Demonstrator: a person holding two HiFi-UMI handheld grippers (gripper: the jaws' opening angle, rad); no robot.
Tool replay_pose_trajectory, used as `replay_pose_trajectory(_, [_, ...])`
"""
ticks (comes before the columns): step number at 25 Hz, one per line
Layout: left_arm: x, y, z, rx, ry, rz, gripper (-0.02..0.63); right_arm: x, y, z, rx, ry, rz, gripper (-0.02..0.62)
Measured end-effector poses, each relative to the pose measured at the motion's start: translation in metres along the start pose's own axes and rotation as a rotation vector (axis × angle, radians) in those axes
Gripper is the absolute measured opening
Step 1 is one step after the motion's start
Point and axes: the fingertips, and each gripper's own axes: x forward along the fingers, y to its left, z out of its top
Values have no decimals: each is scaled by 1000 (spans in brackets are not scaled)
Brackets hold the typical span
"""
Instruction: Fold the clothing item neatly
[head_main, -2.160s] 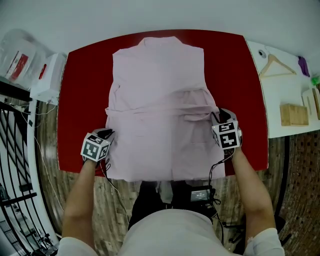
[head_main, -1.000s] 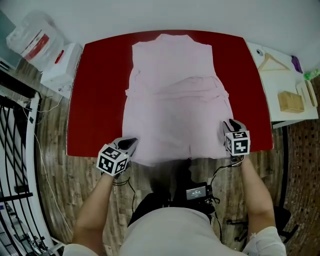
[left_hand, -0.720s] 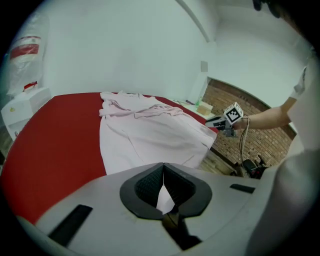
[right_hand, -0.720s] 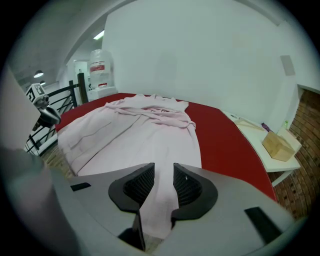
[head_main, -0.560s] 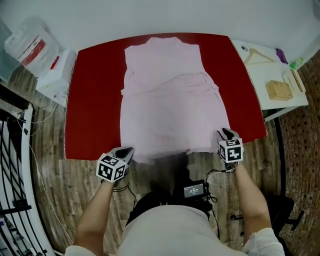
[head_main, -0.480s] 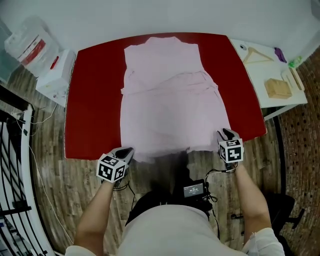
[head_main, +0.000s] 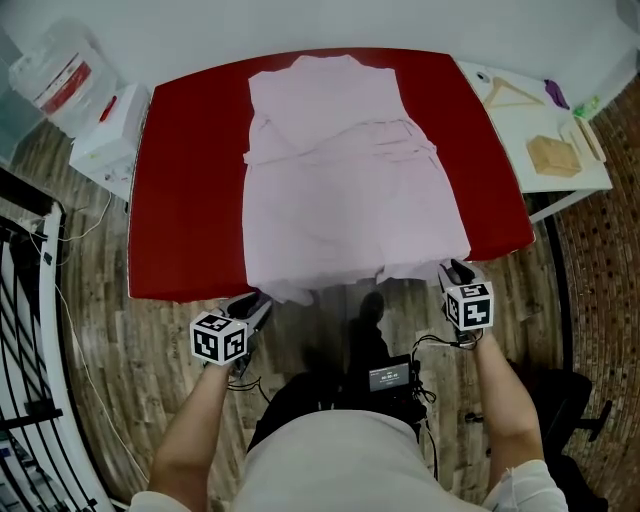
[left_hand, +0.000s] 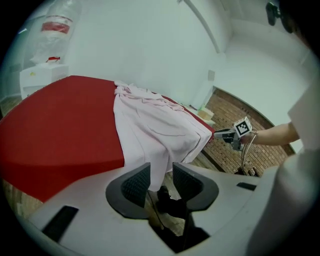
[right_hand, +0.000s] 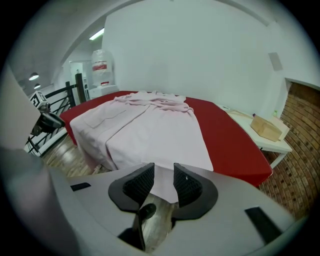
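Garment (head_main: 345, 190): pale pink clothing item, spread flat lengthwise on the red worktop (head_main: 190, 200); collar end lies at the far edge, and creased folds run across its upper part.
Near hem: drapes over the worktop's near edge, hanging free above the wooden floor (head_main: 120, 380).
Left tongs (head_main: 258, 305): held just off the near edge at the hem's left corner. In the left gripper view (left_hand: 161, 171) the jaws stand apart, having just been opening; a hanging strip of the garment (left_hand: 150, 130) passes between them, with a gap beside the right-hand pad, so the cloth is released.
Right tongs (head_main: 455, 268): held just off the near edge at the hem's right corner. In the right gripper view (right_hand: 163, 170) the jaws stand equally apart; a flat corner of the garment (right_hand: 155, 130) hangs in the gap, unpinched.
Side table (head_main: 590, 180): white, to the right of the worktop, carrying a wooden hanger (head_main: 510, 92) and a wooden box (head_main: 553, 153).
White case (head_main: 105, 130): stands left of the worktop.
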Motion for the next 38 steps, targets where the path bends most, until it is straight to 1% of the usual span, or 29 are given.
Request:
replay_pose_trajectory(1, [-2,-1,-4,-5,-1,-3,121,-3,2,-4,3,2,7,121])
replay_pose_trajectory(4, [-8,-5,-12,-18,-15,0,121,-9,3,-13,7,10,24,121])
replay_pose_trajectory(7, [-14,-11,-16,-54,-38,3,121,-11,2,-20,-4,22,46,121])
replay_pose_trajectory(9, [-17,-14,-19,-67,-48,28,97,-12,1,-24,-24,28,65,121])
replay_pose_trajectory(11, [-17,-17,-23,-80,-52,59,89,-12,-1,-27,-50,25,85,121])
replay_pose_trajectory(14, [-15,-23,-37,-119,-44,100,91,-11,-4,-38,-86,24,129,121])
replay_pose_trajectory(19, [0,-31,-57,-180,-41,137,94,2,-10,-64,-132,52,208,122])
replay_pose_trajectory(21, [7,-33,-66,-193,-42,148,119,8,-14,-76,-149,65,232,127])
replay_pose_trajectory(24, [21,-34,-80,-196,-35,145,138,21,-18,-92,-168,77,267,139])
replay_pose_trajectory(27, [35,-29,-92,-178,-17,139,146,35,-20,-107,-189,92,302,164])
replay_pose_trajectory(30, [51,-16,-99,-171,-2,144,170,51,-27,-118,-222,107,323,187])
replay_pose_trajectory(33, [66,-2,-111,-171,23,153,223,68,-31,-131,-254,124,332,202])
replay_pose_trajectory(35, [75,9,-121,-157,50,168,244,81,-31,-141,-269,136,337,207])
replay_pose_trajectory(38, [90,27,-133,-153,70,199,249,102,-30,-154,-288,154,346,215])
